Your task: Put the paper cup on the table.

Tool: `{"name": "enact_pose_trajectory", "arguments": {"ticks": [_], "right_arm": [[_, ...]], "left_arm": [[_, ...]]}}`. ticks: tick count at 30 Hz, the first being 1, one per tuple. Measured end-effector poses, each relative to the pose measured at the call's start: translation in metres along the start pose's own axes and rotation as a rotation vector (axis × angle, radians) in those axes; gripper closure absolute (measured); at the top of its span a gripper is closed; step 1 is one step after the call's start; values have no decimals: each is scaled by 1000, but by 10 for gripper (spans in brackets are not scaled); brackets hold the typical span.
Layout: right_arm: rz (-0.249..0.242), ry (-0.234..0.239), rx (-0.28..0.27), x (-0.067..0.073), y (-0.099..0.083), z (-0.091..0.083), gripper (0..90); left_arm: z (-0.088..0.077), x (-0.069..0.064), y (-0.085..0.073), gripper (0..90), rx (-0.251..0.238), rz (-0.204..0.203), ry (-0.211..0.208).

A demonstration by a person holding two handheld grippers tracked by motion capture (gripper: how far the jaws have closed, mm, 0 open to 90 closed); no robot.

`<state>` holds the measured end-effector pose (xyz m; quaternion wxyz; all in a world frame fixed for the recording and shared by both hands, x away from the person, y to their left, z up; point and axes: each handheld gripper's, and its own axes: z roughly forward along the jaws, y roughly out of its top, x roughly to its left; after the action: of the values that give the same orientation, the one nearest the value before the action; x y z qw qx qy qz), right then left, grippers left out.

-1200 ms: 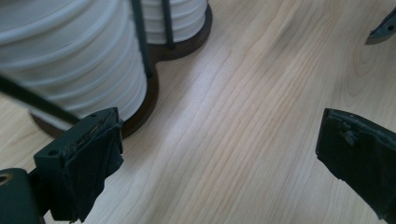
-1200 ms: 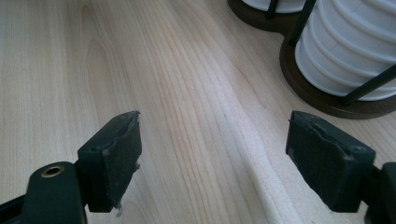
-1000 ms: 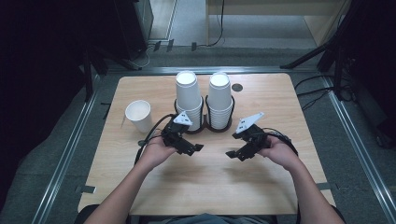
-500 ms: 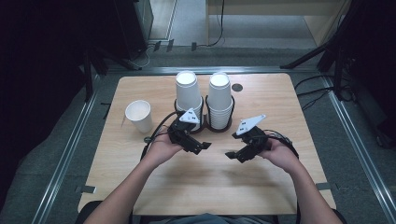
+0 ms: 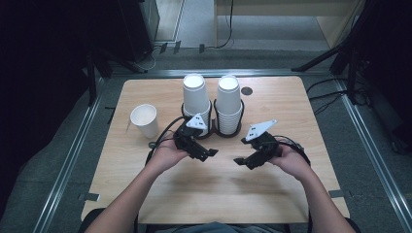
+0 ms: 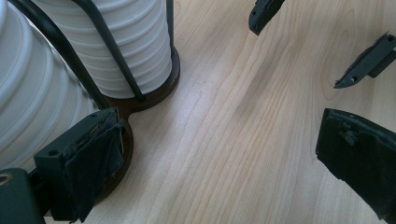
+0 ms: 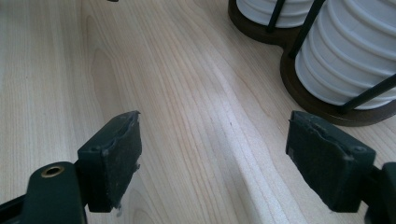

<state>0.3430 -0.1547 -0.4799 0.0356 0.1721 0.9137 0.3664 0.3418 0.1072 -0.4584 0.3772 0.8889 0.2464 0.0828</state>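
Note:
Two stacks of white paper cups, the left stack [image 5: 196,99] and the right stack [image 5: 228,102], stand upside down in a black wire holder [image 5: 214,132] at the table's back centre. A single white cup [image 5: 144,120] stands upright to their left. My left gripper [image 5: 208,154] is open just in front of the holder, nothing between its jaws. In the left gripper view the left gripper [image 6: 219,163] has the cup stacks [image 6: 135,42] close at its left. My right gripper [image 5: 241,161] is open over bare wood. The right gripper view shows the right gripper [image 7: 215,163] with the holder's dark base [image 7: 327,112] ahead on the right.
The light wooden table [image 5: 204,194] has bare wood in front of both hands. A small dark round hole [image 5: 247,91] lies behind the right stack. The two grippers' tips face each other a short gap apart. Metal rails [image 5: 65,165] run along the floor on both sides.
My left gripper has shifted slightly to the right, nearer the middle of the table. The right gripper has kept still and both stay open.

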Motion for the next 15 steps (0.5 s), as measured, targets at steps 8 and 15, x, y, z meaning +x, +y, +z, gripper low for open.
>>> {"name": "enact_pose_trajectory", "arguments": {"ticks": [8, 15], "right_arm": [[-3, 1, 3, 0, -1, 0, 188], [-2, 2, 6, 0, -1, 0, 188]], "left_arm": [[2, -1, -1, 8, 14, 13, -4], [0, -1, 0, 8, 3, 11, -13]]}}
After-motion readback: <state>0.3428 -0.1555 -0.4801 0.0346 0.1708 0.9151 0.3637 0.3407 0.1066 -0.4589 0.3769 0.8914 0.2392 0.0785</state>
